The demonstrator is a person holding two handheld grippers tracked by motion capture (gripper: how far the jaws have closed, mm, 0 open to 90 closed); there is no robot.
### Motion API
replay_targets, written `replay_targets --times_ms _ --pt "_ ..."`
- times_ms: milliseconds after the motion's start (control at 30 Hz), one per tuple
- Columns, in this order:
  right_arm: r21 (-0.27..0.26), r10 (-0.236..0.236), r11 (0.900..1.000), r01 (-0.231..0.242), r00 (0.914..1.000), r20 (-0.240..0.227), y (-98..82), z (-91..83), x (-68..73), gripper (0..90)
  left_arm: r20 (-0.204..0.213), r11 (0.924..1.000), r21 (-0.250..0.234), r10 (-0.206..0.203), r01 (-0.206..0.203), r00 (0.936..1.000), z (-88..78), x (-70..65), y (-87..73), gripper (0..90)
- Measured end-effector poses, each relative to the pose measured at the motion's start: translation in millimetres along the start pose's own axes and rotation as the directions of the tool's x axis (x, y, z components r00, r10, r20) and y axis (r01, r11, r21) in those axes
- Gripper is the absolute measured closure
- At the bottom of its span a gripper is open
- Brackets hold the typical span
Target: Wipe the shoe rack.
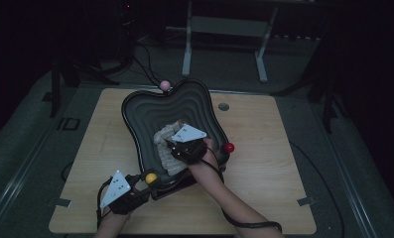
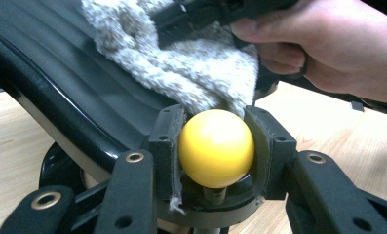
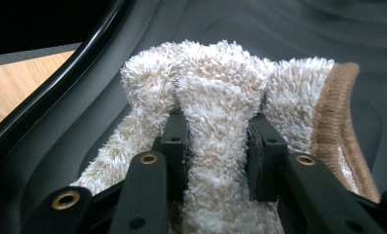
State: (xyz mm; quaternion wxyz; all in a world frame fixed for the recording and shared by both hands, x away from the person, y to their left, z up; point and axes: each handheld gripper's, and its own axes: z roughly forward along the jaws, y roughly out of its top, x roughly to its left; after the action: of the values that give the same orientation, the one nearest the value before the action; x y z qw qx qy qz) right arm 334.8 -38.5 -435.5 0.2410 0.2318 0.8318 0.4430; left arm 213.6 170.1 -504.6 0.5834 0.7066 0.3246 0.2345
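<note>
Right gripper (image 3: 215, 146) pinches soft, limp towel (image 3: 220, 87) mid-fold; left gripper (image 2: 215, 151) clamps tray's smooth, slippery yellow knob (image 2: 216, 146).

Black glossy tray (image 1: 135, 111) with concentric ripple ridges. Knobs: yellow ball (image 2: 216, 147), red ball (image 1: 229, 147), pink ball (image 1: 164, 85). Fluffy cream-white towel (image 3: 220, 87), tan-brown hem. Light wood-grain table (image 1: 269, 148). Black grippers, grey dotted plates.
</note>
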Motion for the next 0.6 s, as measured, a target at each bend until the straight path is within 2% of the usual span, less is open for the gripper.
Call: replay_targets --times_ms 467,600 --pt "-0.003 -0.007 1.000 0.007 0.9999 -0.008 -24.6 -16.2 9.9 66.6 -0.001 1.0000 0.000 0.001 -0.001 1.0000 0.0 -0.3 -0.1 59.9" --pt "-0.005 0.005 1.000 -0.005 0.9998 -0.021 -28.6 -19.4 9.3 66.6 0.000 1.0000 -0.001 0.000 0.000 1.0000 0.1 -0.2 -0.1 59.9"
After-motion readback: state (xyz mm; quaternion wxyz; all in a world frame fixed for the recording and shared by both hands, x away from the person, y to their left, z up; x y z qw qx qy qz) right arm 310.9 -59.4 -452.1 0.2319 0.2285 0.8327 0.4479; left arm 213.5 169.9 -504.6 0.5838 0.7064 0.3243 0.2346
